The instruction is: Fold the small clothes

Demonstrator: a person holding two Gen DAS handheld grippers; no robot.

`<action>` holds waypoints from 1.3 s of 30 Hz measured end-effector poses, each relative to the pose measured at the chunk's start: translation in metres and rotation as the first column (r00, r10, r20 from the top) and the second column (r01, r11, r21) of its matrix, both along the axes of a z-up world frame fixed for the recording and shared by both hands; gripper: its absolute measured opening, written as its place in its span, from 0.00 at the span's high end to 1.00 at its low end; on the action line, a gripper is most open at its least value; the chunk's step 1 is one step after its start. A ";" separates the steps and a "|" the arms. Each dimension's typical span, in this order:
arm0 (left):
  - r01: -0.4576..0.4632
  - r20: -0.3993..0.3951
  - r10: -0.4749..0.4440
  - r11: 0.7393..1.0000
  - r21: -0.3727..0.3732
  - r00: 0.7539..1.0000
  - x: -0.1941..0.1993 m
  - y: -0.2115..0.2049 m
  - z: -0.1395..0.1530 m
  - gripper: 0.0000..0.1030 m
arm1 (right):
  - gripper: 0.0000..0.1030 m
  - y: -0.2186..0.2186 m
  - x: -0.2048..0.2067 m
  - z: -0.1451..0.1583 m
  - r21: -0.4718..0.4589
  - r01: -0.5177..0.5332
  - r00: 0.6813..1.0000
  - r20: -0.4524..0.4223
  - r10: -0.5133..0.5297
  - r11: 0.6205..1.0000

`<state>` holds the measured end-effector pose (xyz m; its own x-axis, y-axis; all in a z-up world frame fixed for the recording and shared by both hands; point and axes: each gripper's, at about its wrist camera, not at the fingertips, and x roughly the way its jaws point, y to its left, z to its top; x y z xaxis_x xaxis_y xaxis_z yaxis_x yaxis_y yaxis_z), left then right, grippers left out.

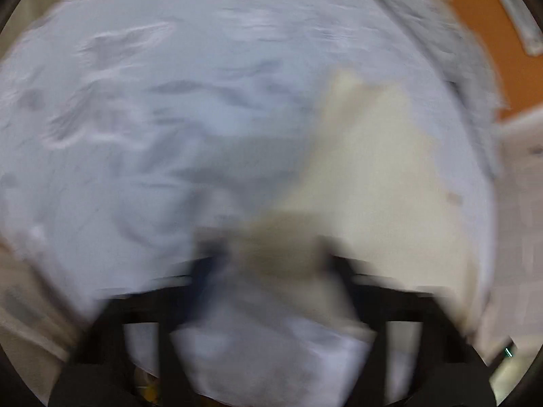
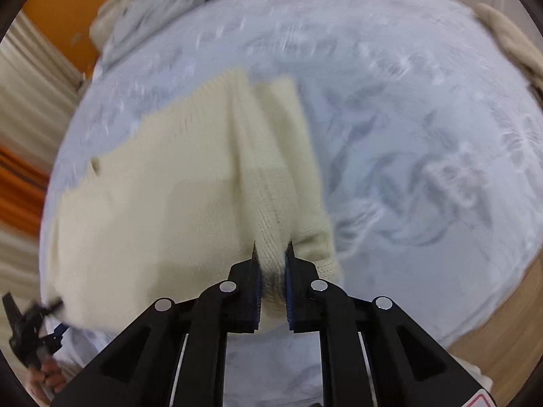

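Note:
A cream knitted garment [image 2: 163,183] lies partly lifted over a pale blue bedsheet [image 2: 407,135]. My right gripper [image 2: 271,247] is shut on a bunched edge of the garment, with knit fabric pinched between its jaws. In the left wrist view, which is heavily motion-blurred, the cream garment [image 1: 373,176] spreads to the right and a fold of it sits between the fingers of my left gripper [image 1: 271,257]. The left gripper also shows at the lower left of the right wrist view [image 2: 34,325], at the garment's other corner, held by a hand.
The blue sheet [image 1: 135,118] fills both views. A rumpled grey-blue blanket [image 2: 163,3] lies at the bed's far edge. A beige cloth [image 2: 509,40] sits at the far right. Orange wall [image 1: 482,10] and wooden floor [image 2: 502,332] border the bed.

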<state>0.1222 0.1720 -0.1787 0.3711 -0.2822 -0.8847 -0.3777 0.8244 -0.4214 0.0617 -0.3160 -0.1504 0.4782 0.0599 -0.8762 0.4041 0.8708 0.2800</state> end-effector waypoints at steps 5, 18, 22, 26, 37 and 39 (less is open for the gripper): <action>0.105 -0.016 -0.104 0.970 0.220 0.994 0.008 -0.023 0.013 0.69 | 0.89 -0.011 0.001 -0.020 -0.038 0.005 0.989 -0.149 -0.011 0.999; 0.112 -0.007 -0.113 0.964 0.241 0.994 0.000 -0.018 0.002 0.58 | 0.84 0.138 0.032 0.046 -0.125 -0.274 0.959 0.038 0.281 0.953; 0.124 -0.001 -0.128 0.962 0.244 0.992 0.002 -0.018 0.001 0.57 | 0.91 0.206 0.071 0.026 -0.108 -0.393 0.918 0.001 0.396 0.913; 0.130 0.004 -0.134 0.963 0.235 0.991 0.001 -0.016 -0.001 0.55 | 0.91 0.231 0.108 0.002 -0.126 -0.425 0.905 -0.073 0.419 0.896; 0.068 0.038 -0.073 0.992 0.106 0.997 -0.002 -0.001 -0.005 0.33 | 0.92 0.231 0.133 -0.013 -0.122 -0.443 0.892 -0.165 0.422 0.888; 0.034 0.041 -0.035 0.999 0.005 0.999 -0.001 0.005 -0.011 0.18 | 0.93 0.240 0.138 -0.028 -0.150 -0.462 0.882 -0.178 0.436 0.874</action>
